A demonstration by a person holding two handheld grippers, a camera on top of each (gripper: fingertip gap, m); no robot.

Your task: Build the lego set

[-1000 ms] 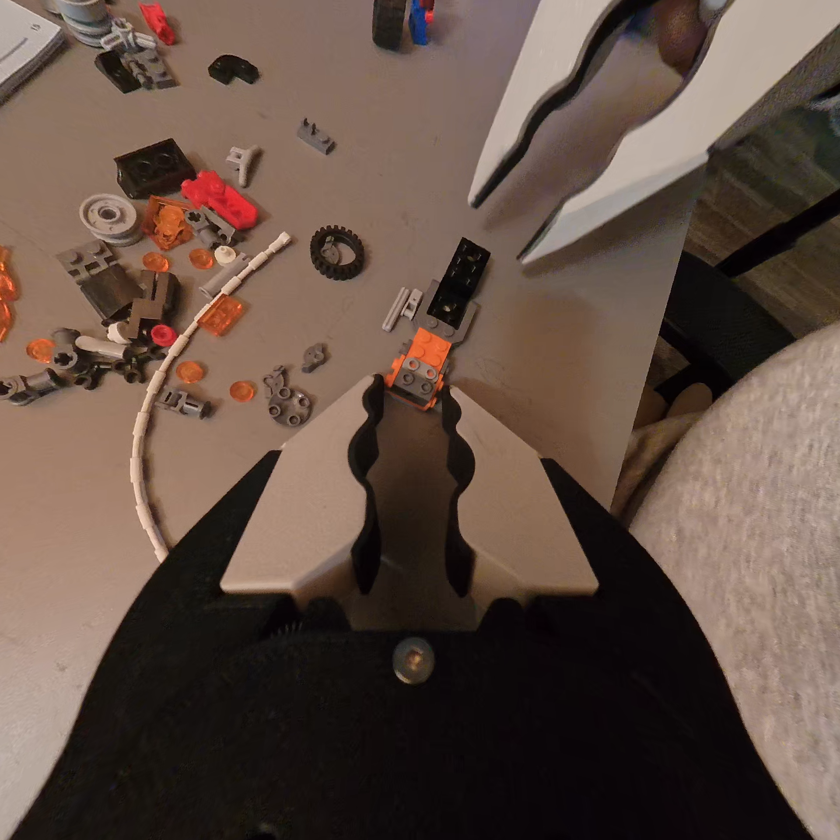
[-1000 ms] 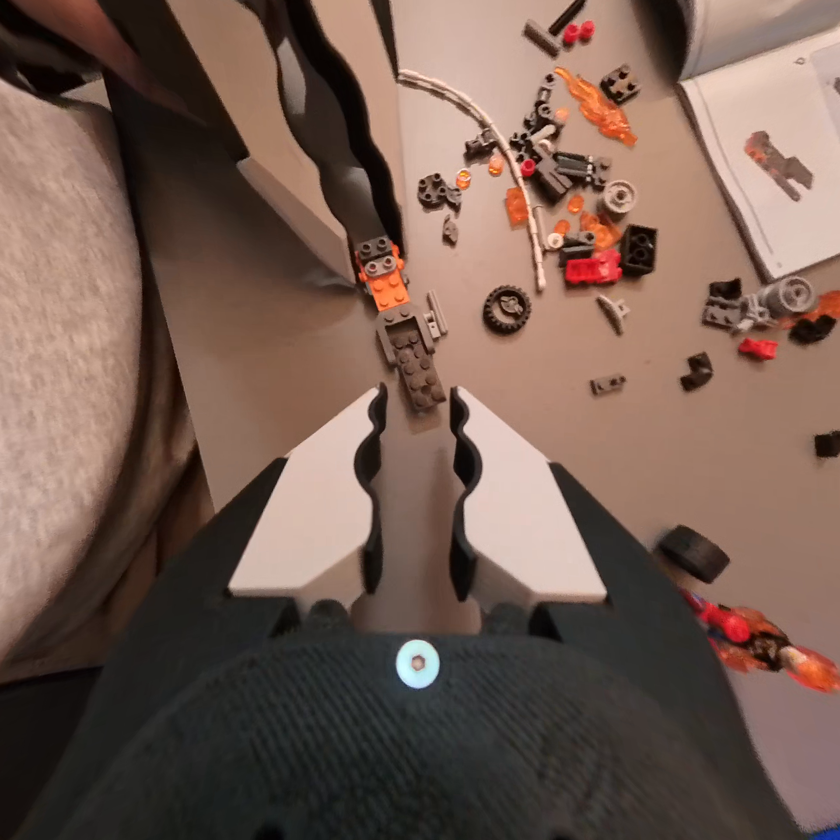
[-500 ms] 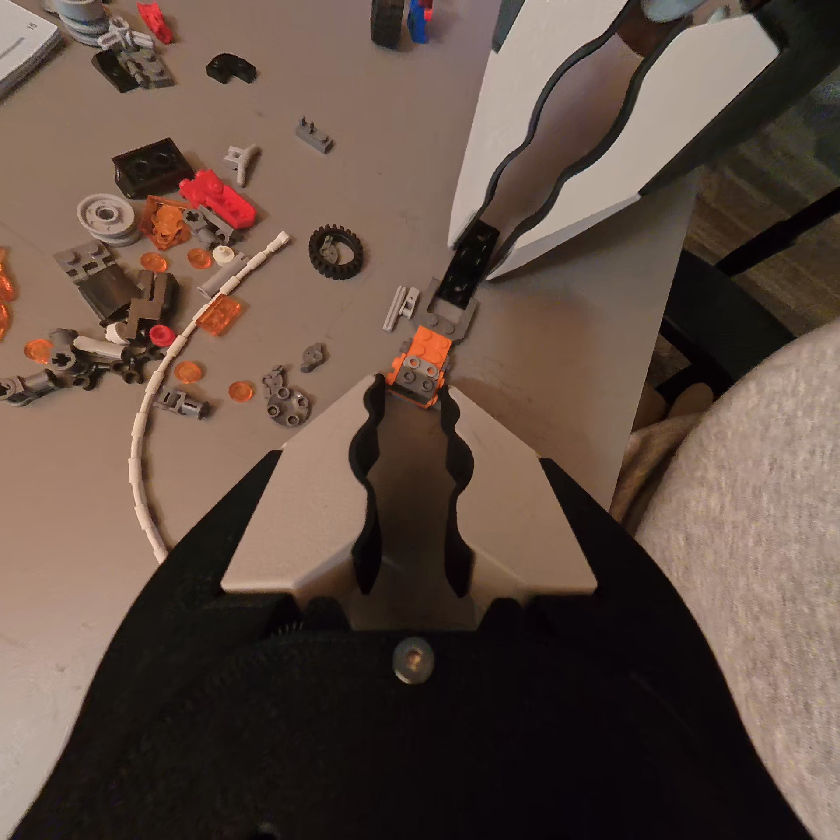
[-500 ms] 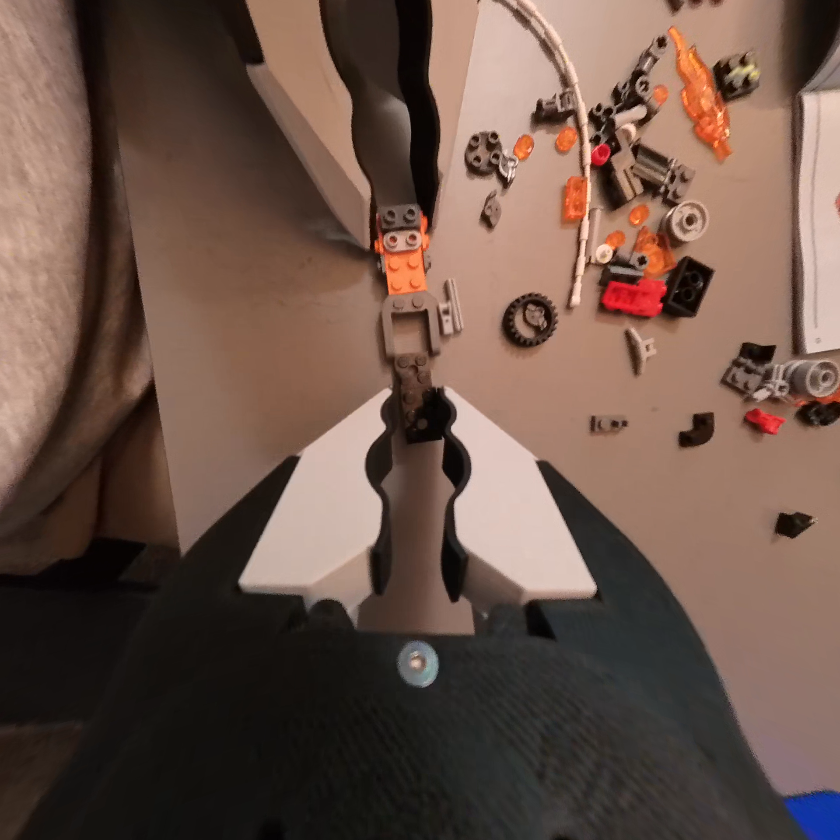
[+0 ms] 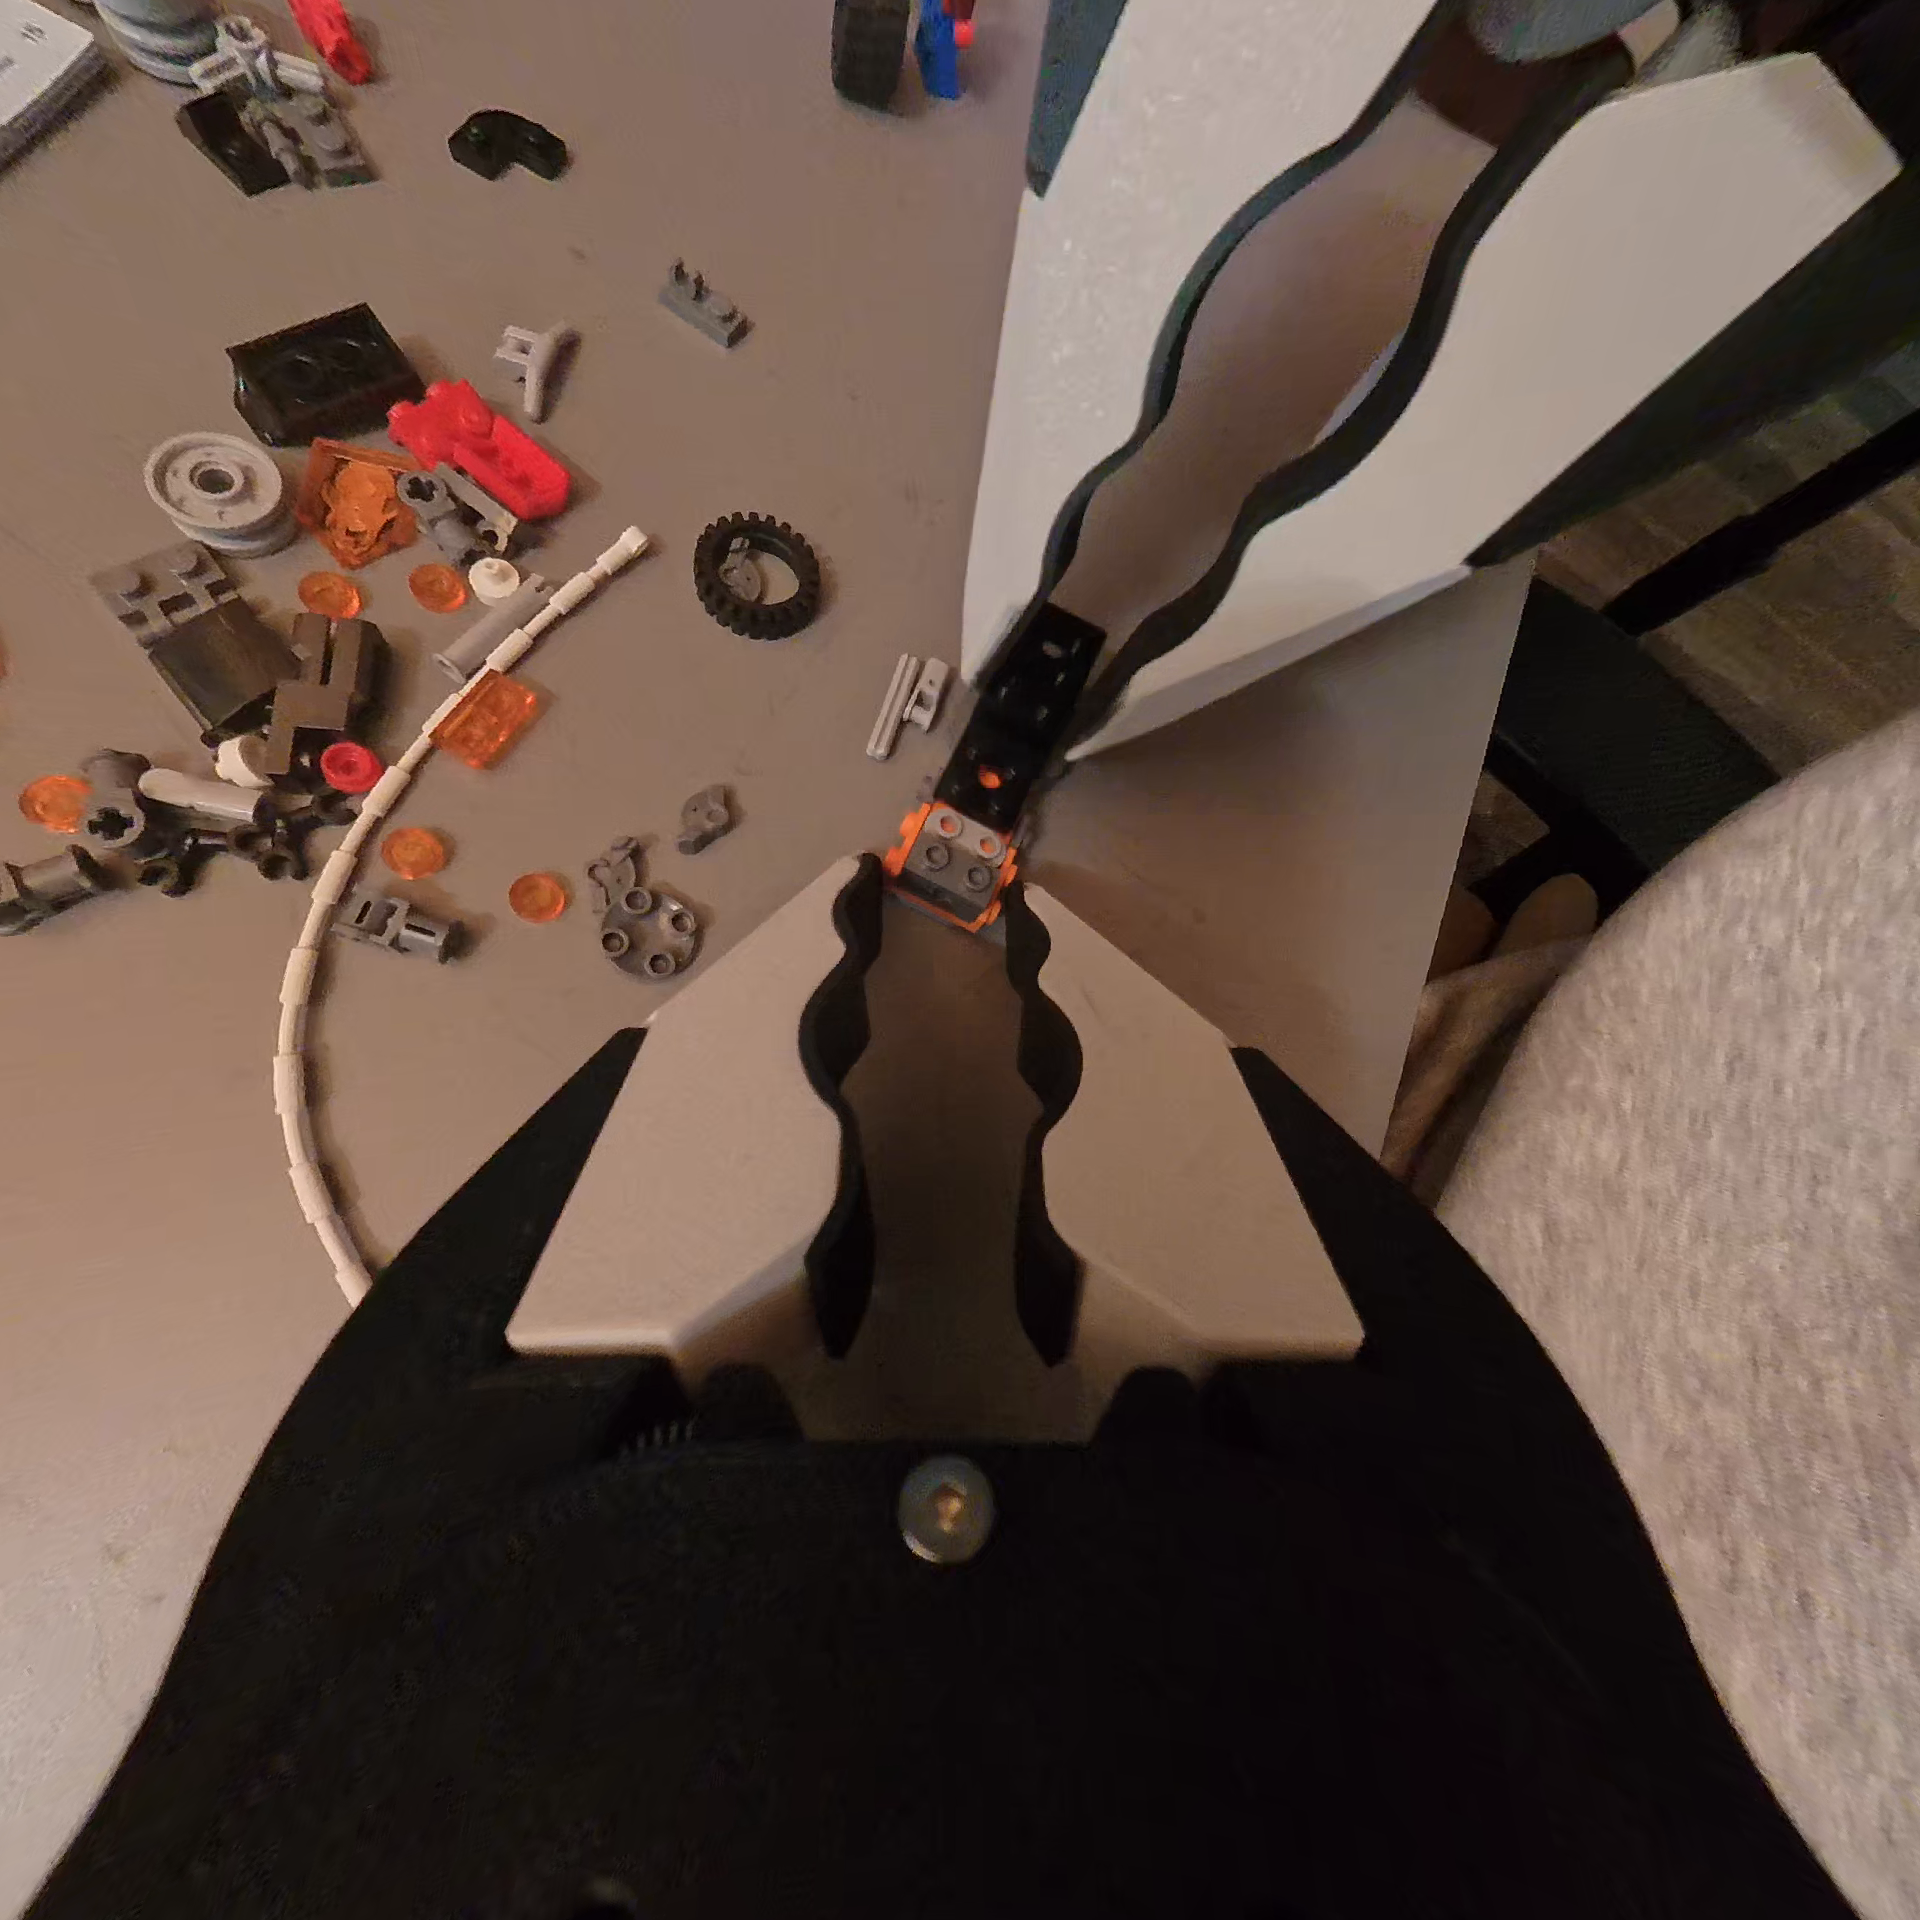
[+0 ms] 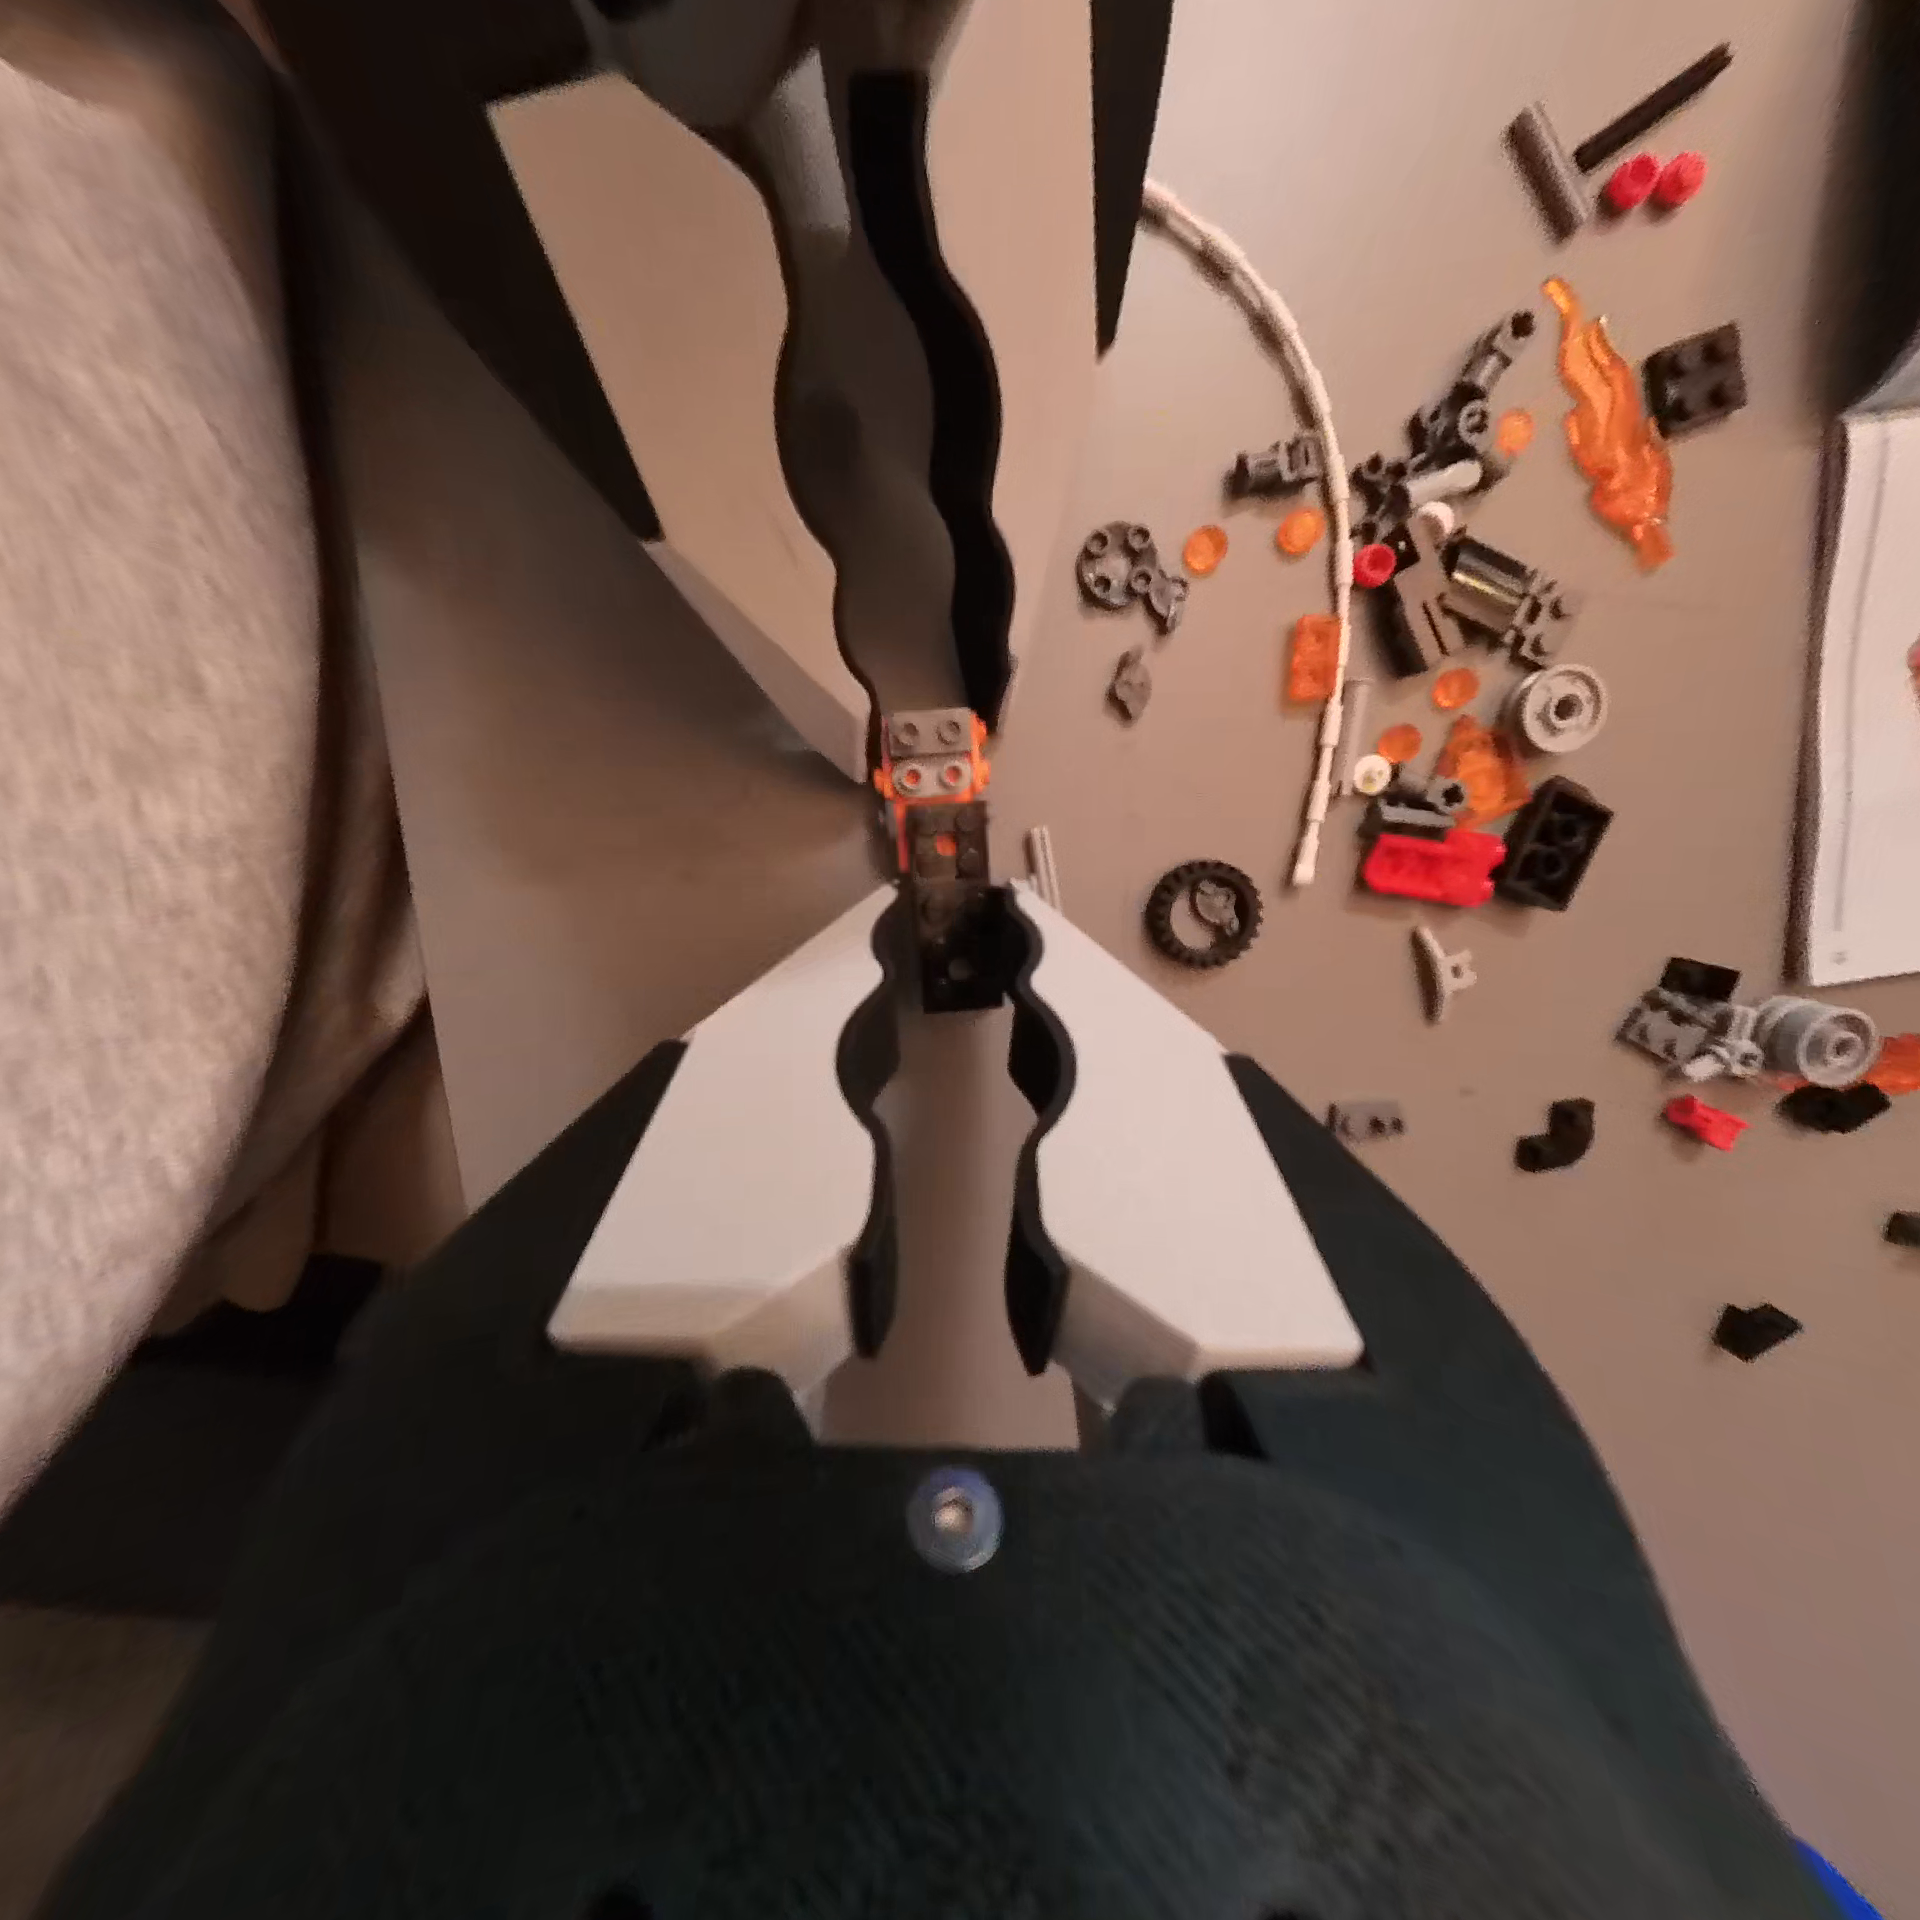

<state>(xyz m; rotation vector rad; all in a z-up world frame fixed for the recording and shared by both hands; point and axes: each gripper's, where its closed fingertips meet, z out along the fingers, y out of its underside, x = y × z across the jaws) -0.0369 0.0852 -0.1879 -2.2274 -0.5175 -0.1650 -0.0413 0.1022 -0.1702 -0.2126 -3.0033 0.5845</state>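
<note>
A small assembly of an orange plate with grey studded pieces (image 5: 951, 864) is held in my left gripper (image 5: 943, 889), which is shut on it low over the grey table (image 5: 727, 208). My right gripper (image 6: 956, 920) is shut on a black plate (image 6: 961, 961) that lies over the orange plate's far end. In the left wrist view the right gripper (image 5: 1039, 691) comes in from the upper right with the black plate (image 5: 1016, 743). In the right wrist view the left gripper (image 6: 930, 727) comes in from above, holding the assembly (image 6: 928, 774).
Loose pieces lie on the table: a black tyre (image 5: 756, 574), a white flexible hose (image 5: 312, 1039), a red piece (image 5: 480, 449), a small grey bar (image 5: 909, 701). An instruction booklet (image 6: 1870, 707) lies farther off. The table edge (image 5: 1455, 831) and a person's grey clothing (image 5: 1714, 1195) are close by. Less than 4 cm separates the two grippers' tips.
My right gripper came down, shut on the black plate and moved it toward my left gripper. The plate now overlaps the orange part and hides the grey bracket. My left gripper held still.
</note>
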